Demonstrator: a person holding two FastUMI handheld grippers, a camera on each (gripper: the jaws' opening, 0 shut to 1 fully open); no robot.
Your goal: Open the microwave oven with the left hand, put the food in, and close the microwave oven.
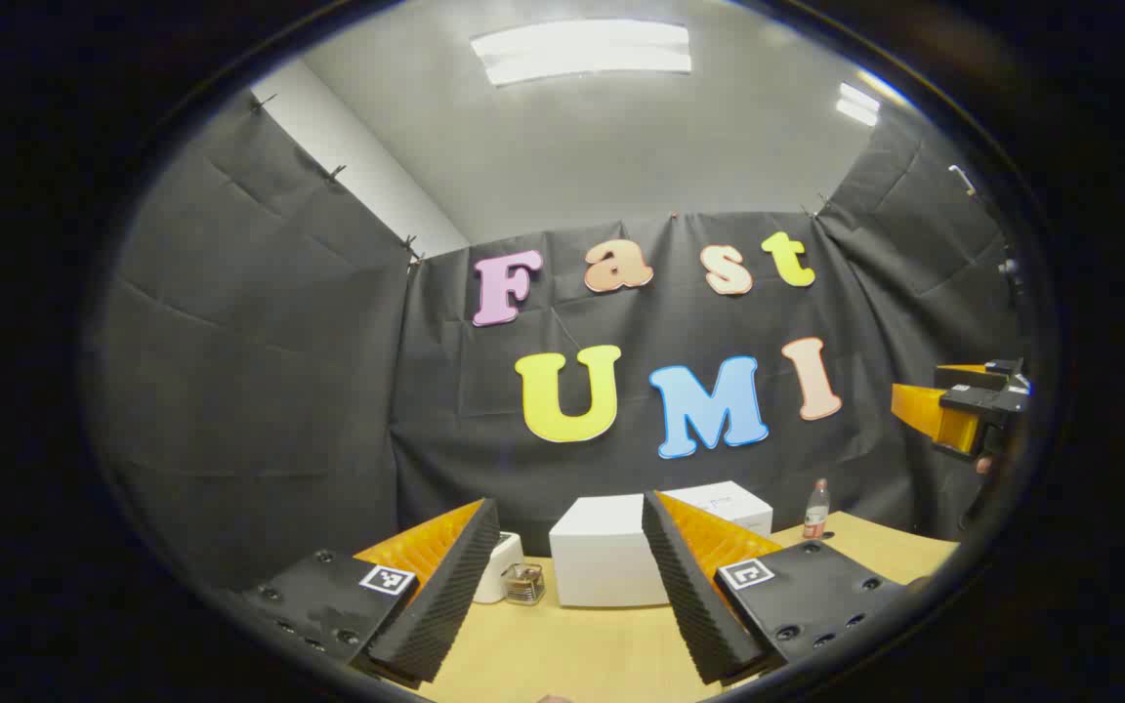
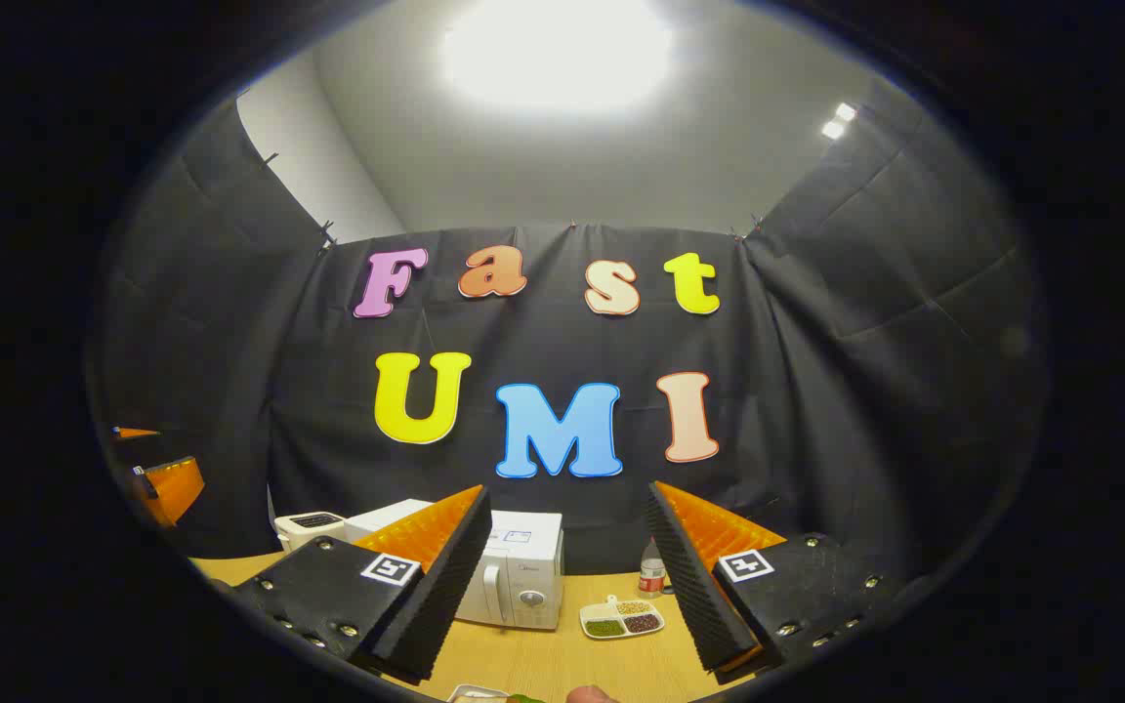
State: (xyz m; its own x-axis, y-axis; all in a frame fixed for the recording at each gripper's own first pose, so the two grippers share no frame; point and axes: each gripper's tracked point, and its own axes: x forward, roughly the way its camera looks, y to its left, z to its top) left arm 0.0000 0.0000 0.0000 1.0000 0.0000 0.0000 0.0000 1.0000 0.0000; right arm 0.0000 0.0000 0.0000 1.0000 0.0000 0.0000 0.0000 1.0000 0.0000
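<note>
While both grippers hung above the table (image 2: 562, 664), the left gripper (image 1: 570, 586) and right gripper (image 2: 570, 586) stood spread — holding nothing; the microwave (image 2: 514, 571) sat shut at 12 o'clock, the food dish (image 2: 621, 618) just beside it at 3 o'clock.

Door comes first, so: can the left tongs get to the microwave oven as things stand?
Probably yes. The left tongs are open, and bare table lies between them and the closed microwave oven; nothing blocks the way.

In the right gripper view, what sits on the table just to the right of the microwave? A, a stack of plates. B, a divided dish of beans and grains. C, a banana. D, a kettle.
B: a small white divided dish holding green, tan and dark portions lies on the table beside the microwave.
</note>
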